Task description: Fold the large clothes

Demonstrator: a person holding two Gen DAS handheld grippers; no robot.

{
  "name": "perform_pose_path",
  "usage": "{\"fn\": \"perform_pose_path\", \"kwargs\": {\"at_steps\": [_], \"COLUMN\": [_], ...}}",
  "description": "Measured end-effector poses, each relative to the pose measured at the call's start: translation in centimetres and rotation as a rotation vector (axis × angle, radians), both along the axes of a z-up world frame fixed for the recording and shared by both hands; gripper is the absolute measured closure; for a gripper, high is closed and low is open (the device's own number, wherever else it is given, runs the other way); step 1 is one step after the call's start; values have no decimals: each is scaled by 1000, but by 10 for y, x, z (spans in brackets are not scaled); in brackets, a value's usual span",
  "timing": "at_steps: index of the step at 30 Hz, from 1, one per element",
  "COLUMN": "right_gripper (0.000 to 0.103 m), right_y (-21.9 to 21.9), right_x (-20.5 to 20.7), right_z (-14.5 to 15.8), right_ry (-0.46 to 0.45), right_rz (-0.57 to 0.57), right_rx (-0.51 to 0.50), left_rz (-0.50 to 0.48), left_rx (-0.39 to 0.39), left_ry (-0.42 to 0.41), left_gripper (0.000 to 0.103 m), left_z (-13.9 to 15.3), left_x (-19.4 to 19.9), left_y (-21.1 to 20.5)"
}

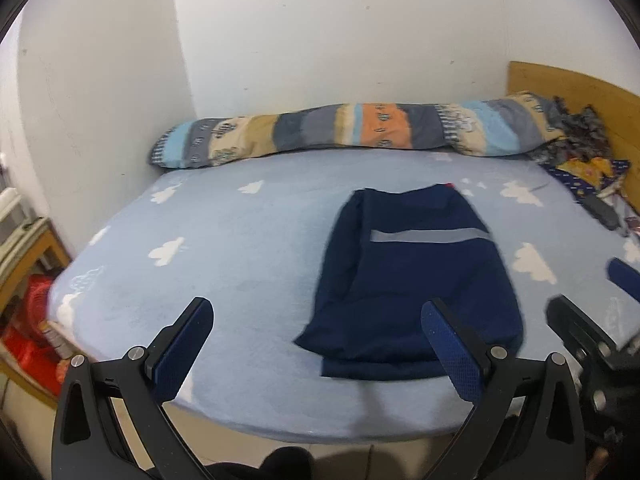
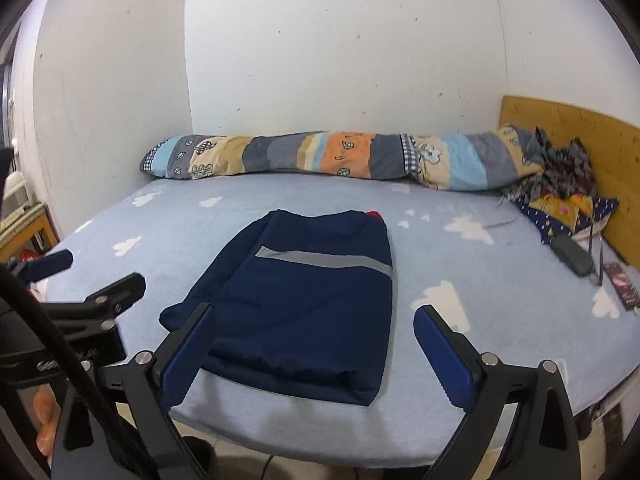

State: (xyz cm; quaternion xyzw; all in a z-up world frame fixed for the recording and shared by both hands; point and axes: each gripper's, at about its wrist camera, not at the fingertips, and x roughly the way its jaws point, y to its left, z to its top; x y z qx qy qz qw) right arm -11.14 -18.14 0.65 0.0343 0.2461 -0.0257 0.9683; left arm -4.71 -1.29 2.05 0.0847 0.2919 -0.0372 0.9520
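Navy garment [image 2: 304, 304] with a grey reflective stripe lies folded on the cloud-print bed [image 2: 460, 280], near its front edge. Left gripper [image 1: 318, 342] and right gripper [image 2: 314, 350] hover above it, fingers spread wide, holding nothing.

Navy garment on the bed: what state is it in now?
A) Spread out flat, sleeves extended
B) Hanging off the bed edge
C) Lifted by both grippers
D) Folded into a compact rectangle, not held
D: the navy garment lies folded on the bed sheet, while the left gripper and right gripper are both open and empty.

Folded garment [image 2: 304, 300] on bed [image 2: 460, 264]; bolster [image 2: 340, 156] behind, along wall [image 2: 340, 60].
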Motion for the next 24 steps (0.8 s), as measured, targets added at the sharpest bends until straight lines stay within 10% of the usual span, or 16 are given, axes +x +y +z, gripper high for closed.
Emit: {"fn": "perform_pose_path", "kwargs": {"at_steps": [10, 24], "right_gripper": [3, 3], "right_y": [16, 17], "right_x": [6, 3], "right_z": [-12, -17], "right_ry": [27, 24], "right_rz": [25, 24], "right_rx": [-67, -100], "left_rz": [-30, 44], "left_rx": [-57, -7], "left_ry": [118, 33], "left_gripper": [0, 0], "left_z": [-22, -21], "left_x": [18, 9], "left_y": [4, 3]}}
